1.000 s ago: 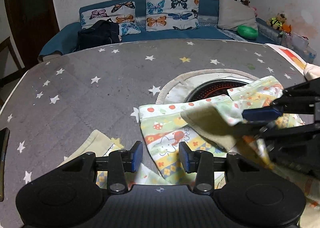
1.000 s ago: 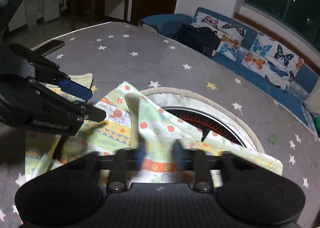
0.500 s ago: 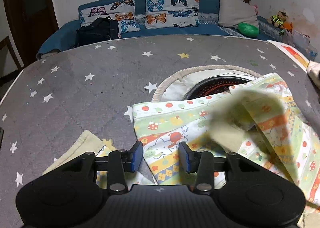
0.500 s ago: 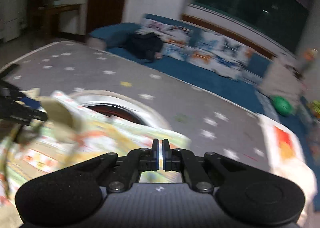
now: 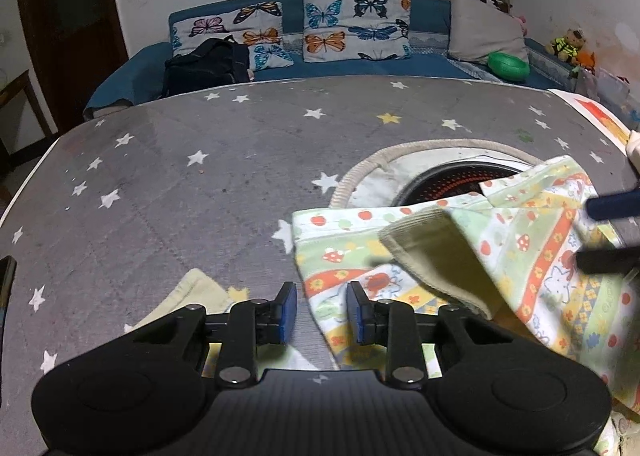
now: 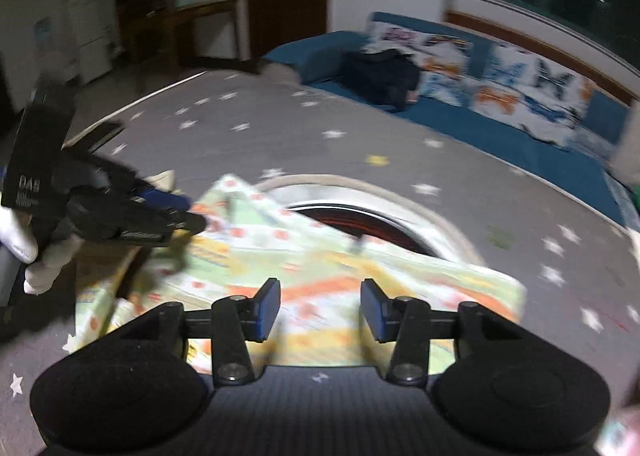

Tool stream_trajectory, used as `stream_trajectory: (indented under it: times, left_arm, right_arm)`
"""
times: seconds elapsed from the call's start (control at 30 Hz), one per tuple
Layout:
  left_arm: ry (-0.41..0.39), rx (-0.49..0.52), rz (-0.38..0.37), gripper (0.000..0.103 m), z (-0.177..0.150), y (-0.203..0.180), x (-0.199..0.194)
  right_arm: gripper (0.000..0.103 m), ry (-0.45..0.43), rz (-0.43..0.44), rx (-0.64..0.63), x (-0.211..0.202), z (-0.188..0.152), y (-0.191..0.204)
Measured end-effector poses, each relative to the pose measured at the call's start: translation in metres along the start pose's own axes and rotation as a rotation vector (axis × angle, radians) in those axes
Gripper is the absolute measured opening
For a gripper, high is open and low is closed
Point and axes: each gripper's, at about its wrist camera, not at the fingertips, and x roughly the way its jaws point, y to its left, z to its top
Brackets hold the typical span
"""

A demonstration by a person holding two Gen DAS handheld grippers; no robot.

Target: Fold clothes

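Observation:
A child's printed garment (image 5: 532,256), pale green with orange bands and cartoon figures, lies on the grey star-patterned table (image 5: 200,192). One pale yellow cuff (image 5: 432,256) is turned over onto it. Another cuff (image 5: 192,288) pokes out beside my left gripper (image 5: 322,312), which is open low over the garment's near-left edge. My right gripper (image 5: 600,234) shows at the right edge, open above the cloth. In the right wrist view, blurred by motion, my right gripper (image 6: 320,308) is open over the garment (image 6: 340,256), and my left gripper (image 6: 192,212) is at its left end.
A round dark opening with a rope-edged mat (image 5: 360,176) sits mid-table, partly under the garment. A blue sofa (image 5: 360,68) with butterfly cushions and a black bag (image 5: 204,68) stands behind. A dark phone (image 5: 6,288) lies at the left edge. A white-gloved hand (image 6: 20,244) holds the left gripper.
My right gripper, shut and swung off to the right half a second ago, is back over the garment and open. The turned-over cuff has settled on the cloth. My left gripper has hardly moved.

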Motion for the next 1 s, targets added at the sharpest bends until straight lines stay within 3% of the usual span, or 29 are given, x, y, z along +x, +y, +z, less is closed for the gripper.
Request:
stream_trajectory:
  times: [0.1,0.2,0.27,0.33,0.43,0.47,0.53,0.63,0.87,1.0]
  left_arm:
    - [0.0,-0.013,0.007,0.033,0.001,0.004,0.0]
    - [-0.007,0.011,0.015,0.036,0.003,0.0,0.001]
    - [-0.007,0.021,0.009,0.043,0.005,-0.003,0.003]
    - [-0.007,0.022,0.012,0.043,0.007,-0.006,0.007]
    - [-0.013,0.013,0.016,0.043,0.009,-0.007,0.011]
    - [-0.015,0.007,0.015,0.042,0.01,-0.007,0.013]
    - [-0.023,0.008,0.006,0.022,0.011,-0.008,0.014]
    - [-0.046,0.036,0.032,0.008,0.009,-0.014,0.013]
    - [-0.066,-0.003,0.089,0.003,0.002,-0.001,0.006]
    - [-0.067,-0.029,0.135,0.002,-0.003,0.016,-0.002]
  right_arm:
    - [0.05,0.023,0.03,-0.029,0.025,0.007,0.02]
    - [0.049,0.047,0.001,-0.081,0.046,0.007,0.035]
    - [0.04,0.063,-0.033,-0.117,0.058,0.006,0.042]
    - [0.015,0.056,-0.049,-0.131,0.056,0.003,0.043]
    - [0.003,0.03,-0.098,-0.133,0.034,0.001,0.03]
    - [0.003,0.022,-0.116,-0.134,0.026,0.0,0.025]
    - [0.003,0.004,-0.15,-0.134,0.011,-0.001,0.016]
    - [0.003,-0.023,-0.203,-0.135,-0.012,-0.003,0.001]
    - [0.004,0.015,-0.423,-0.037,-0.057,-0.026,-0.065]
    - [0.02,0.076,-0.513,0.031,-0.067,-0.041,-0.093]
